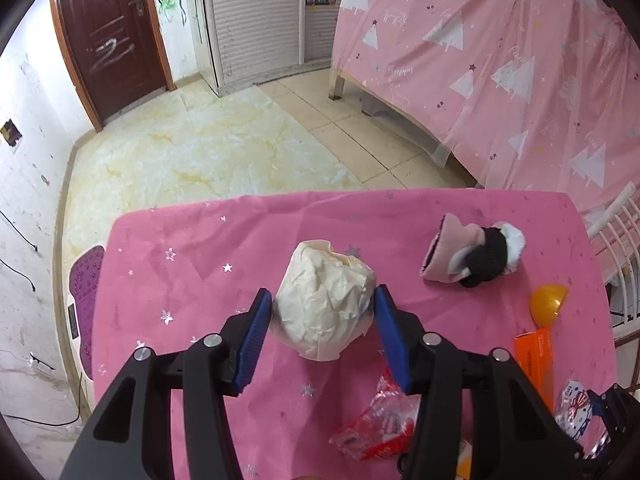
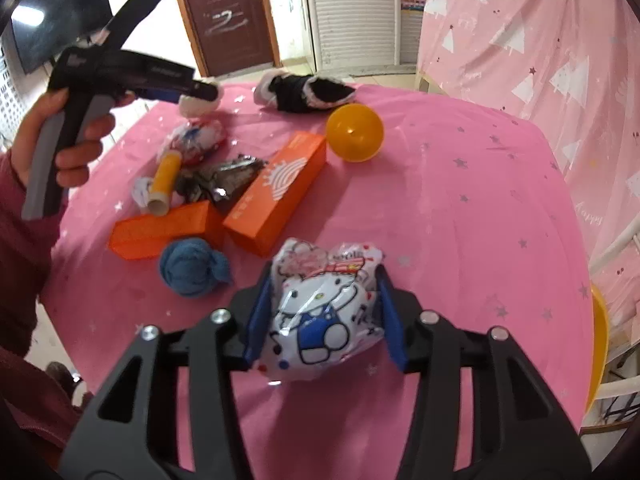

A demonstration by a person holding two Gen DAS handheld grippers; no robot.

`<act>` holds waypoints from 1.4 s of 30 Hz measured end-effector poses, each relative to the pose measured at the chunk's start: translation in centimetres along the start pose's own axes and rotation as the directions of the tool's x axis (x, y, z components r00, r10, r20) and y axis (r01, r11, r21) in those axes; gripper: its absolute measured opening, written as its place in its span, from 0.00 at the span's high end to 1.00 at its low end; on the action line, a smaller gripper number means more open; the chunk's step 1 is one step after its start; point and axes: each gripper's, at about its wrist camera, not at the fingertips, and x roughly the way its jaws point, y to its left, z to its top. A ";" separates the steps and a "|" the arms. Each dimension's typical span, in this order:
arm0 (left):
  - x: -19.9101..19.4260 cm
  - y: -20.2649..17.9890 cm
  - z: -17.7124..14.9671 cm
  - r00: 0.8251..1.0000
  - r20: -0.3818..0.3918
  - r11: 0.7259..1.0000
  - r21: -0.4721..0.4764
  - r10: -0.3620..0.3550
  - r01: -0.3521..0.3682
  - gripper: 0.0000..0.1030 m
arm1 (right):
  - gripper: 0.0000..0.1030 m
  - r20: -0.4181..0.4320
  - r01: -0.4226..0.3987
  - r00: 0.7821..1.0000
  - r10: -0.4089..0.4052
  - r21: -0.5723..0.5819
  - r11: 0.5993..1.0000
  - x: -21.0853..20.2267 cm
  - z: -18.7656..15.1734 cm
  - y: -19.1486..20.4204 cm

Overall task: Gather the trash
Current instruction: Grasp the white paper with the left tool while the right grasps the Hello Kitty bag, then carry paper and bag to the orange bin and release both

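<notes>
Left gripper clamped on crumpled cream paper ball; right gripper clamped on cartoon-printed plastic wrapper. Orange cardboard boxes, foil scrap remain; collection barely begun.

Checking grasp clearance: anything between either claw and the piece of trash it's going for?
Nothing visible. The left claw has its blue pads on both sides of the crumpled paper ball, pressing it. The right claw is likewise closed on the cartoon-print wrapper. No bin is in view, so the onward path cannot be judged.
</notes>
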 end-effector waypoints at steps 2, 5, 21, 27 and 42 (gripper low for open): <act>-0.9 -0.1 0.0 1.000 0.010 1.000 0.002 0.001 -0.001 0.55 | 0.56 0.013 0.004 1.000 -0.004 0.012 1.000 -0.4 -0.1 -0.3; -2.3 -0.6 0.1 1.000 0.028 1.000 0.000 0.005 -0.005 0.55 | 0.56 0.037 0.008 0.999 -0.009 0.031 0.999 -1.1 -0.1 -0.9; -8.8 -10.6 -0.9 0.993 0.102 0.990 0.138 -0.057 0.043 0.55 | 0.56 0.142 0.035 0.988 -0.056 0.150 0.988 -5.9 -1.5 -7.1; -10.1 -15.4 -1.9 0.990 0.107 0.976 0.205 -0.093 0.069 0.55 | 0.56 0.166 0.045 0.983 -0.079 0.200 0.979 -7.2 -2.9 -9.9; -9.9 -27.1 -4.3 0.988 0.066 0.925 0.363 -0.142 0.109 0.55 | 0.56 0.197 0.065 0.970 -0.140 0.346 0.936 -9.2 -6.9 -17.6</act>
